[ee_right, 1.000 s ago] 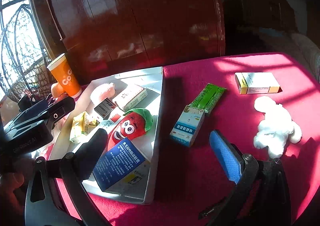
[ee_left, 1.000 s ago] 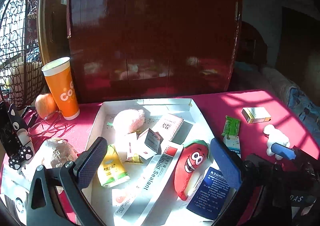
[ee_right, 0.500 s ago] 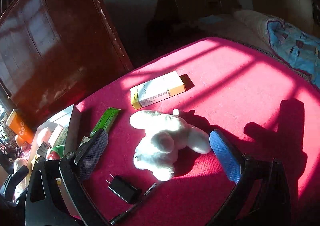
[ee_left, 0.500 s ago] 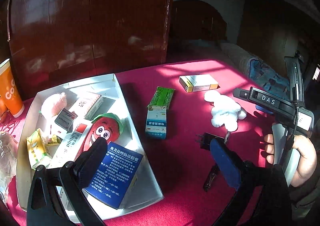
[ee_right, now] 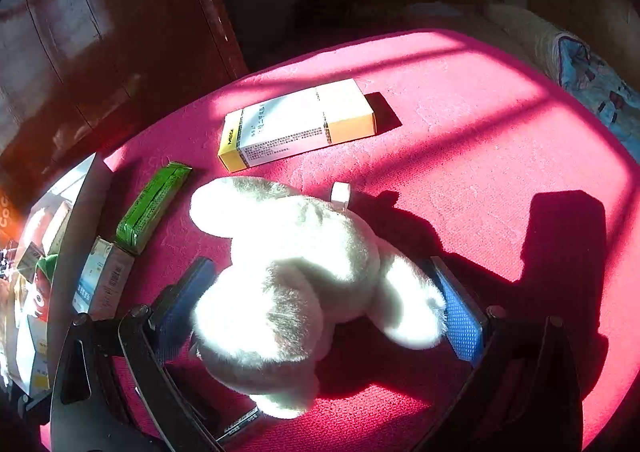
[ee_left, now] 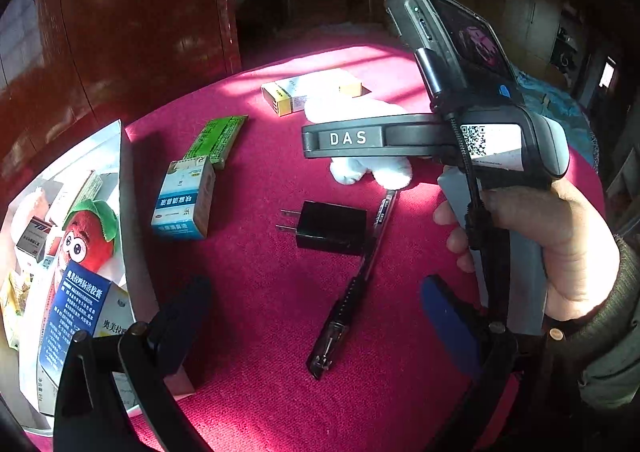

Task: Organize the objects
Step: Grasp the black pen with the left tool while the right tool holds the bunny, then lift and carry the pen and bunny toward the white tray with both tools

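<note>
Your right gripper (ee_right: 320, 316) is down over the white plush toy (ee_right: 304, 284); its fingers stand wide, one on each side of the toy. The blue pad (ee_right: 460, 316) is just beside the toy's right limb. Whether either finger touches the fur cannot be told. The toy lies on the red tablecloth (ee_right: 480, 124), near the middle of the table, in bright sun.

Your left gripper (ee_left: 316, 316) hangs above the cloth with fingers wide and nothing between them. Below it lie a black plug adapter (ee_left: 330, 227) and a dark pen (ee_left: 352, 284), the two touching along the adapter's right side.

Toward the far edge of the table: a yellow-and-white box (ee_right: 296, 124), flat. To its left, a green packet (ee_right: 152, 204), and just beside that packet's near end a blue-and-white box (ee_left: 184, 200).

At the table's left edge stands a white tray (ee_left: 127, 212). Inside it: a red strawberry toy (ee_left: 86, 240), a dark blue box (ee_left: 74, 316) leaning at the near end, and other small packs, too crowded to tell apart.

Your right hand (ee_left: 540, 236) grips the handle of the right gripper, seen from the left wrist camera.
</note>
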Tool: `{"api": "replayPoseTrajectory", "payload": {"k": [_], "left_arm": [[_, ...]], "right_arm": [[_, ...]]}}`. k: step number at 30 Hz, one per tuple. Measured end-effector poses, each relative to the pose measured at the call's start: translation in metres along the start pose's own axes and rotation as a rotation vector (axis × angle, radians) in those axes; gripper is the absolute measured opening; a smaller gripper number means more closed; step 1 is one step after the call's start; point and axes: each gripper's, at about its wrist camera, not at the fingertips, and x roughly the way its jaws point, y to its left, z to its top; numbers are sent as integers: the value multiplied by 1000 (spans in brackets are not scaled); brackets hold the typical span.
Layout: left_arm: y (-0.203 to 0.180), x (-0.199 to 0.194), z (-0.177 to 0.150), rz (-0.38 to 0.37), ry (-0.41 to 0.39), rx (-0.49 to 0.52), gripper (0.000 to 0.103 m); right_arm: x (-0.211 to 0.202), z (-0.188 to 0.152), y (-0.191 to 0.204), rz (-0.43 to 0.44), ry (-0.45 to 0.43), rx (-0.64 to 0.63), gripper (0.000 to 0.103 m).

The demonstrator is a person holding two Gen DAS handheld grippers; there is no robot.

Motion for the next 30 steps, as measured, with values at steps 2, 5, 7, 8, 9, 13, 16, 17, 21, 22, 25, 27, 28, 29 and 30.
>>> {"api": "replayPoseTrajectory", "payload": {"k": [2, 5, 7, 8, 9, 13, 16, 17, 21, 22, 25, 27, 28, 29, 30], "left_arm": [[-3, 5, -1, 3, 20, 13, 103], [-8, 13, 0, -4, 45, 38, 102], [-14, 17, 1, -3, 54, 76, 95], [-16, 20, 1, -1, 62, 93, 92], [-18, 24, 0, -1, 75, 108, 86], [-7, 27, 3, -53, 73, 88, 83], [-4, 28, 4, -78, 79, 94, 80], [-6, 27, 3, -89, 74, 107, 75], [-19, 18, 0, -142, 71, 170, 30], [-22, 17, 0, -141, 70, 179, 18], [-24, 16, -3, -153, 63, 177, 7], [-20, 15, -5, -159, 53, 148, 7], [-19, 14, -6, -151, 41, 135, 7], [-20, 11, -9, -126, 20, 129, 7], [-21, 8, -13, -110, 4, 128, 7]], "right_arm": [[-7, 0, -6, 53, -32, 25, 82], [-17, -3, -33, 118, -63, 118, 75], [-25, -7, -54, 105, -94, 168, 75], [-26, -9, -65, 105, -102, 206, 75], [-27, -11, -76, 140, -111, 248, 75], [-31, -13, -87, 173, -126, 281, 75], [-30, -13, -85, 181, -124, 279, 76], [-30, -13, -86, 188, -126, 284, 76], [-28, -13, -88, 209, -132, 299, 76], [-28, -13, -88, 211, -133, 300, 76], [-28, -14, -89, 214, -134, 302, 76], [-28, -14, -89, 215, -134, 304, 76], [-28, -14, -89, 215, -134, 304, 76], [-28, -14, -89, 215, -134, 304, 76], [-28, -14, -89, 215, -134, 303, 76]]}}
